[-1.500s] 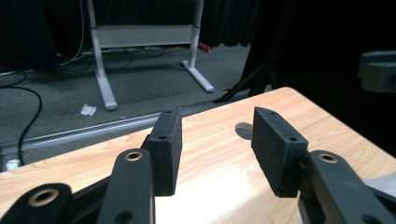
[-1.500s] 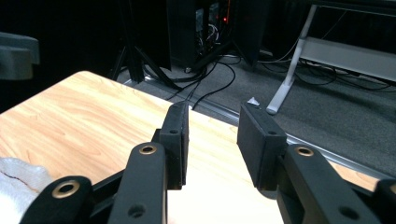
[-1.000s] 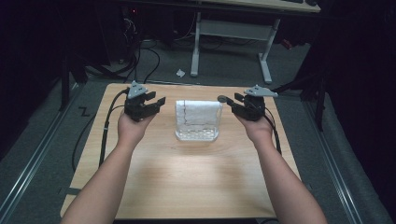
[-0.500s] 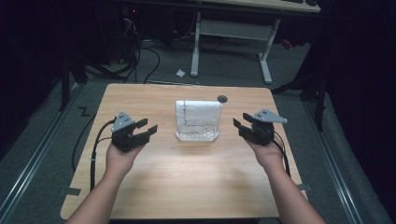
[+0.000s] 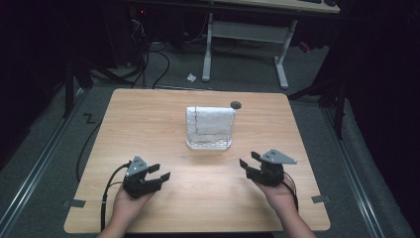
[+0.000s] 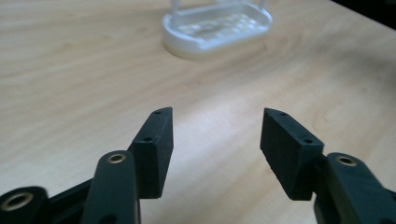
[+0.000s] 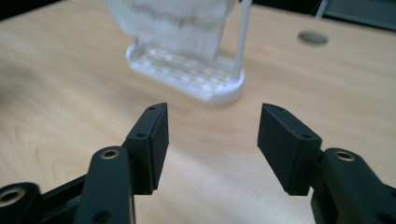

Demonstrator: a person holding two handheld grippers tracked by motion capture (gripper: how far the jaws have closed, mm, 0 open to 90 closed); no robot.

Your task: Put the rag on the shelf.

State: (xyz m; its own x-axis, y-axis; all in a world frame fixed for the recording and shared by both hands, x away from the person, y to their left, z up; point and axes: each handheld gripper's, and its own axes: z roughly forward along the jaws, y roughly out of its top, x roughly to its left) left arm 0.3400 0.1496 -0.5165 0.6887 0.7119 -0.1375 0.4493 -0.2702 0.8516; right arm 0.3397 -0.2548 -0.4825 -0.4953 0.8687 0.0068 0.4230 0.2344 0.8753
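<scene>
Both hands have drawn back from the far middle of the desk (image 5: 148, 119) toward its near edge, away from the rack they flanked a second ago. Left tongs (image 5: 157, 174) now sit near the front left of the wooden desk, right tongs (image 5: 249, 162) near the front right, each well apart from the rack. Their jaws have just been opening and now stand wide and released, with nothing between them; in each gripper view bare wood shows between the black pads.

A small clear plastic rack (image 5: 209, 143) stands at the middle of the desk, slightly toward the far side, in the same spot as before. It has an oval, ribbed base tray and thin upright posts. Draped over its top hangs a white cloth (image 5: 210, 120) with a dark line running down its left part. In the right gripper view the cloth (image 7: 173, 23) hangs blurred above the tray. A small dark round disc (image 5: 236, 104) lies on the desk just behind the rack's right corner.
</scene>
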